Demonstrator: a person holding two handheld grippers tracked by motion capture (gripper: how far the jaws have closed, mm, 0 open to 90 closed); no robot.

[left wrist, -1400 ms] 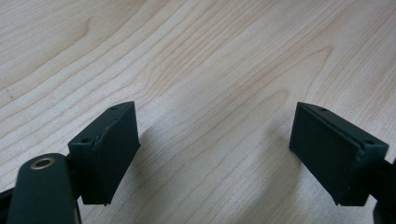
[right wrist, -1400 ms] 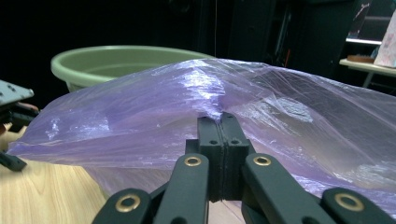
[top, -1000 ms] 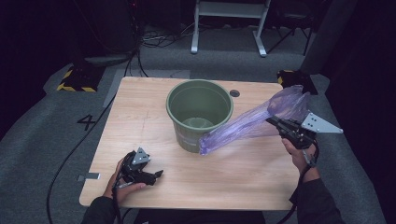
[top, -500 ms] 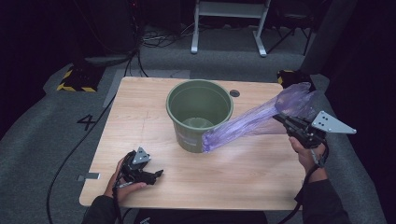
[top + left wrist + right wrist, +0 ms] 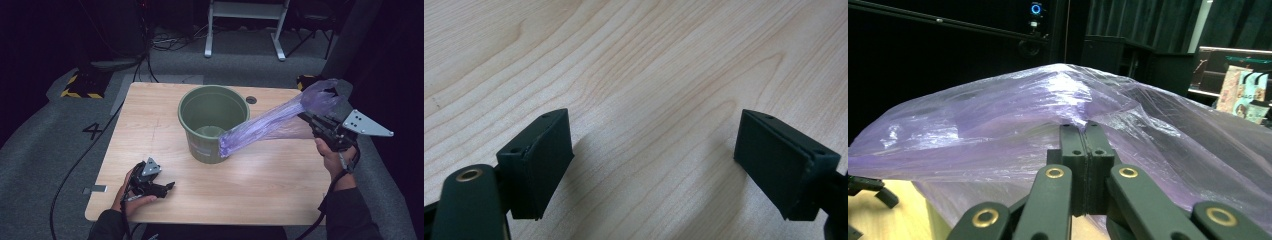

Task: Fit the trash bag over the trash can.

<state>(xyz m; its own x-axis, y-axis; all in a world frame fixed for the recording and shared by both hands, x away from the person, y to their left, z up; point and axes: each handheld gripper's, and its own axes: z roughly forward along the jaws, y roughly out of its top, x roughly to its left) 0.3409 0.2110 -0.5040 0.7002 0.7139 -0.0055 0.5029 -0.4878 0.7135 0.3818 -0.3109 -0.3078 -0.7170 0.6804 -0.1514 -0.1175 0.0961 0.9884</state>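
1. The right gripper (image 5: 306, 117), at the right edge of the high view, has its jaws pressed together on a pinch of the purple plastic bag (image 5: 270, 125) — in the right gripper view the film bunches where the pads meet.
2. The bag stretches in a slanted band from that grip, at centre right, down to the front wall of the green bucket (image 5: 212, 122) in the middle of the frame; held high, probably so the film hangs free and can be opened over the rim.
3. The left gripper (image 5: 167, 187), at lower left, rests on the wooden table (image 5: 280, 195) with jaws apart and nothing between them — seemingly parked.
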